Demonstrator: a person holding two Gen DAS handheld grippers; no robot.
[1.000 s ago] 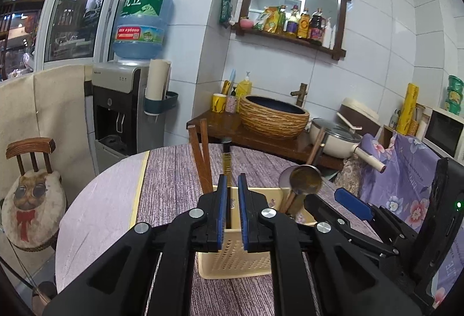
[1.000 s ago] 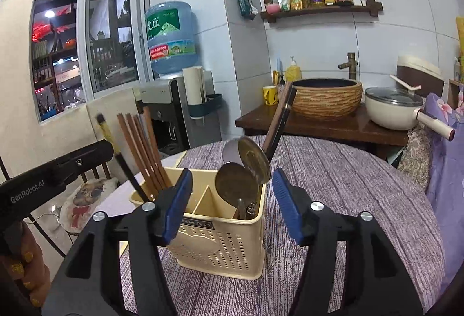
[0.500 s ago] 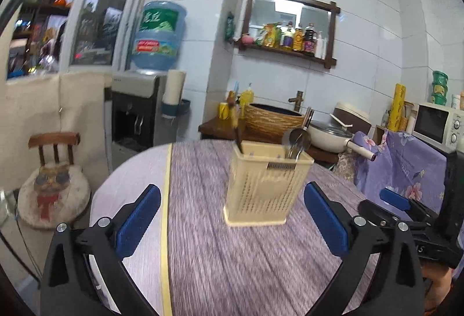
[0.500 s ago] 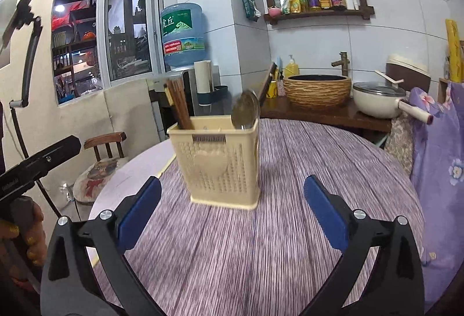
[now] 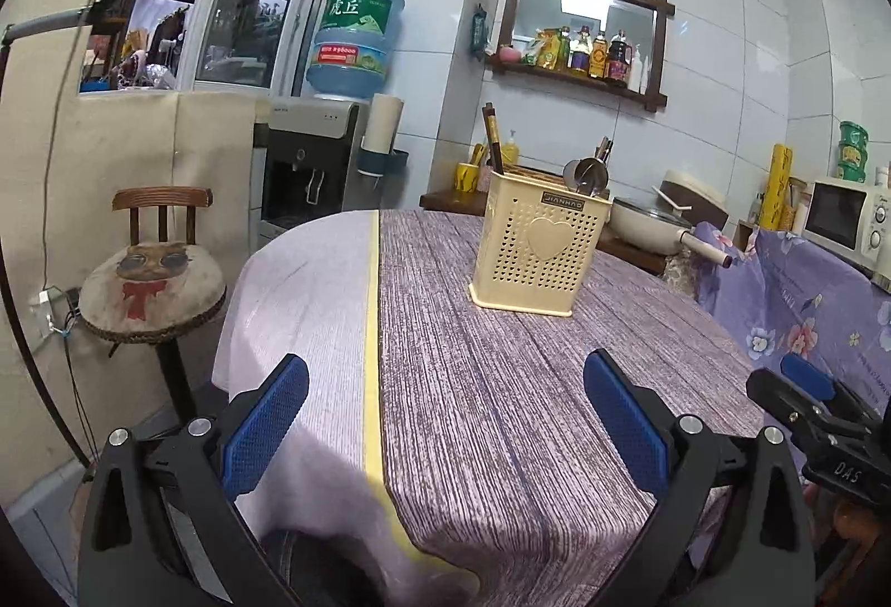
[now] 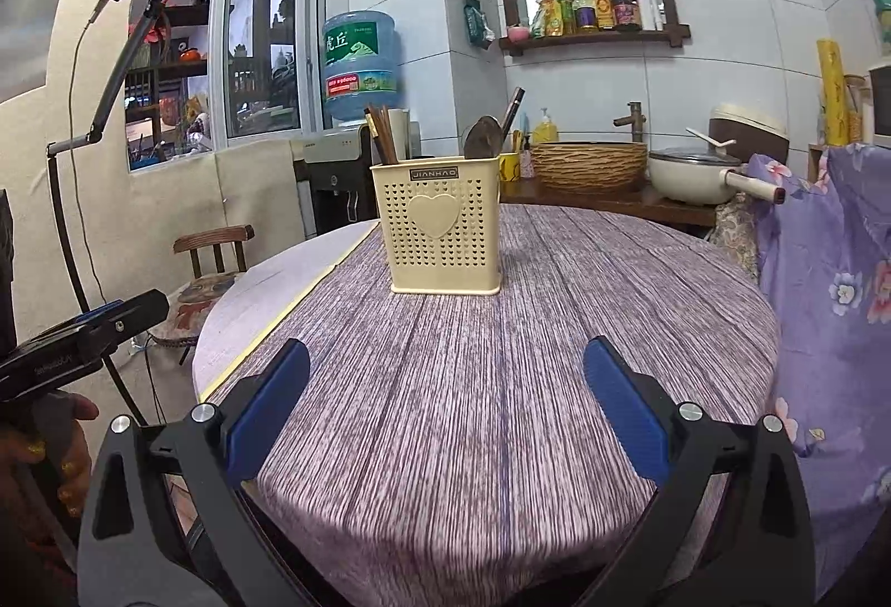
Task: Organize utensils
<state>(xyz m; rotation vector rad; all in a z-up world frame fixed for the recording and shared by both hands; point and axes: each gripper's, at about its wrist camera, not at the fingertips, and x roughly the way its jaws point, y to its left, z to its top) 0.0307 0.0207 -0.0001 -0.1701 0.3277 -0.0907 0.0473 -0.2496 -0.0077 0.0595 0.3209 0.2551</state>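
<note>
Round table (image 6: 696,284), purple striped cloth (image 6: 501,384) (pale strip left); cream utensil caddy (image 6: 442,231) upright on it.

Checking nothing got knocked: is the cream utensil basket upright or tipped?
Upright: the cream perforated plastic utensil basket sits flat on the purple tablecloth, chopsticks standing inside.

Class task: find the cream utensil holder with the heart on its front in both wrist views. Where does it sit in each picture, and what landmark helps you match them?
Left wrist view: the utensil holder stands right of centre, in the upper half, on the purple tablecloth.
Right wrist view: the utensil holder stands at centre, in the upper half, on the same cloth.
Shared landmark: the blue water bottle behind it, to its left.
</note>
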